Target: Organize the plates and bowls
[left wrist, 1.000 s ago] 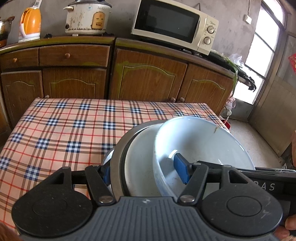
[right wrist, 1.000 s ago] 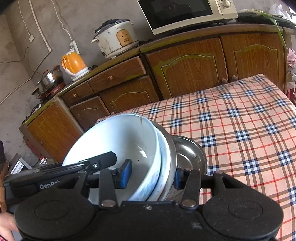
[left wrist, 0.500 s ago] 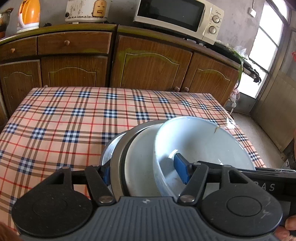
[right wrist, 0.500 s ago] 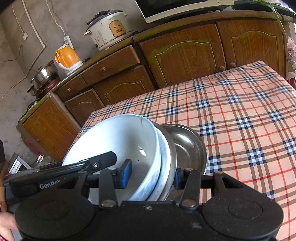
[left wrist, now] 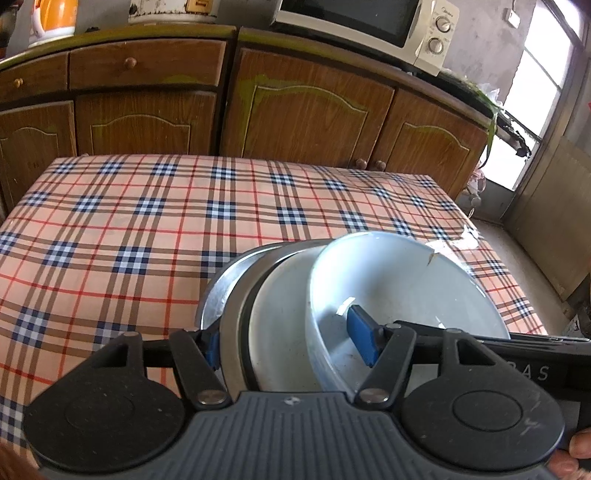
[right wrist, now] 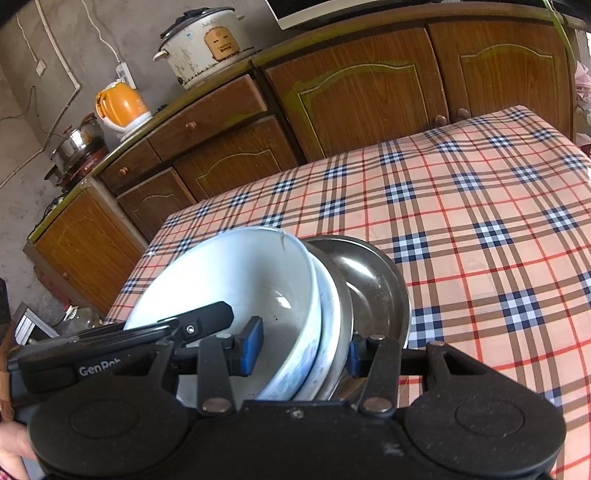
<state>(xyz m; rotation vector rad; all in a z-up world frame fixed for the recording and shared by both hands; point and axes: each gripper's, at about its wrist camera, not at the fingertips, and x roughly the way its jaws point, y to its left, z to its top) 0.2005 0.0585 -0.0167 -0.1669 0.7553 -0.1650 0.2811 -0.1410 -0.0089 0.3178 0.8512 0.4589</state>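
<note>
A stack of dishes hangs over the near part of the plaid-covered table [left wrist: 129, 221] [right wrist: 480, 221]. On top is a chipped white bowl [left wrist: 399, 288] [right wrist: 229, 288], under it a white plate [left wrist: 280, 325] [right wrist: 330, 321], and at the bottom a steel plate [left wrist: 218, 288] [right wrist: 373, 284]. My left gripper [left wrist: 288, 347] is shut across the stack's rim, with one blue pad inside the bowl and the other under the steel. My right gripper [right wrist: 301, 350] clamps the opposite rim the same way. Each gripper shows in the other's view, the right gripper [left wrist: 517, 354] and the left gripper [right wrist: 129, 343].
Wooden cabinets [left wrist: 303, 114] line the wall behind the table. On them stand a microwave [left wrist: 369, 26], a rice cooker [right wrist: 203, 40] and an orange kettle [right wrist: 122, 105]. A steel pot [right wrist: 77, 142] sits further along, and a bright doorway [left wrist: 535, 92] lies to the right.
Both grippers have sunk with the stack toward the table. The cabinets and appliances have risen in both views. The grips look the same.
</note>
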